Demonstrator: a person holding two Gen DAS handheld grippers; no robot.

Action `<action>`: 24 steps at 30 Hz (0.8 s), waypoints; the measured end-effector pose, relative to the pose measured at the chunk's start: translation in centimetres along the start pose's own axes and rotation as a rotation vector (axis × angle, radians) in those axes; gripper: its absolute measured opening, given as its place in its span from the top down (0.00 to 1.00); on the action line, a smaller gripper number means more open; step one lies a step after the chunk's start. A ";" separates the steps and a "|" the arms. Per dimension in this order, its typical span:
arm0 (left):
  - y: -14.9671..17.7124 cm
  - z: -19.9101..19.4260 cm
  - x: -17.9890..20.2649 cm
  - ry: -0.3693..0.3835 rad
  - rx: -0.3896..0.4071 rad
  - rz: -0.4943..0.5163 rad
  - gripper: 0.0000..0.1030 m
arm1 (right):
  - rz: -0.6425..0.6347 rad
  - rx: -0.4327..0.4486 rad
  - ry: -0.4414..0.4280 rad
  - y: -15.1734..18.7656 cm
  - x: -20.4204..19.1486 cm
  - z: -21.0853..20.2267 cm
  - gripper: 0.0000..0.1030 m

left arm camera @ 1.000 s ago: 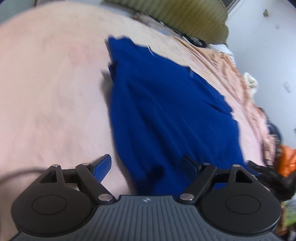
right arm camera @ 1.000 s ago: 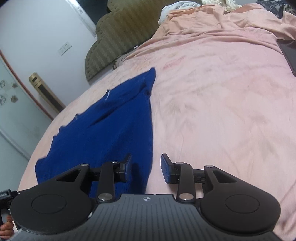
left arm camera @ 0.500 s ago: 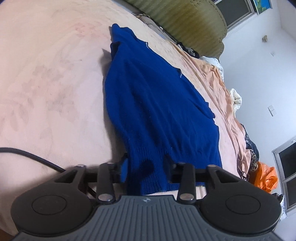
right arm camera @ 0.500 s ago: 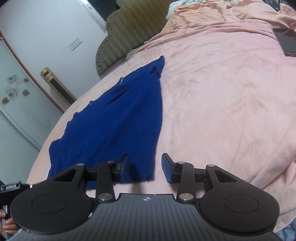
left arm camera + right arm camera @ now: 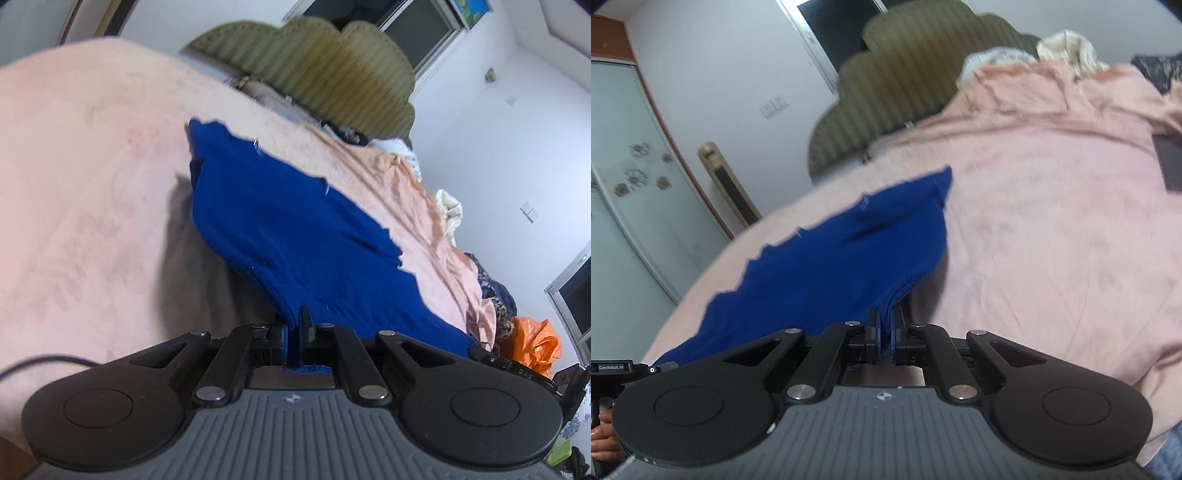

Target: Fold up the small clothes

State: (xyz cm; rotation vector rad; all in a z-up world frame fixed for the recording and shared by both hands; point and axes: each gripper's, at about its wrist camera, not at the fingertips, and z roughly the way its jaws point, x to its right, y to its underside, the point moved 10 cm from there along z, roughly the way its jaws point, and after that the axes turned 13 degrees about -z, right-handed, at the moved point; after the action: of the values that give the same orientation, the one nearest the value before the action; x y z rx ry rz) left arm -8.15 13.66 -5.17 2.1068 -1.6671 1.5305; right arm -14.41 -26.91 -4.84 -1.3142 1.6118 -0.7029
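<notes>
A blue knitted sweater (image 5: 291,236) lies on a pink bed sheet (image 5: 81,192). My left gripper (image 5: 294,325) is shut on the sweater's near hem corner and lifts it off the sheet, casting a shadow underneath. In the right wrist view the same sweater (image 5: 849,254) stretches to the left, and my right gripper (image 5: 885,328) is shut on its other near hem corner, also raised. The sweater's far end still rests on the bed.
An olive padded headboard (image 5: 332,74) stands at the far end of the bed. Crumpled peach bedding (image 5: 1052,103) and a dark flat object (image 5: 1171,162) lie on the right. An orange bag (image 5: 535,343) sits beside the bed. A cable (image 5: 44,363) trails on the left.
Both grippers have closed on the sweater's near hem corners and lifted that edge up from the sheet. One second ago both were open above the hem.
</notes>
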 end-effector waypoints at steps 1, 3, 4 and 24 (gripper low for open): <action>-0.1 -0.7 0.4 0.005 0.011 0.016 0.95 | -0.001 0.013 -0.010 -0.4 -0.2 -0.5 0.92; -0.3 -1.9 1.1 0.007 0.025 0.044 0.95 | -0.014 0.035 -0.031 -1.2 -0.9 -1.7 0.92; -0.2 -2.4 1.5 0.006 0.028 0.052 0.95 | -0.027 0.044 -0.037 -1.5 -1.3 -2.2 0.92; 0.7 -4.0 3.1 -0.003 -0.040 0.174 0.95 | -0.068 0.036 -0.114 -3.0 -4.2 -7.3 0.92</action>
State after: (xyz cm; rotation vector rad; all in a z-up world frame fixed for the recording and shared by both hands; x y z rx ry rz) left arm -11.48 13.46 -1.29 1.9922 -1.9106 1.5232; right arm -19.58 -24.49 2.00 -1.3638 1.4627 -0.6832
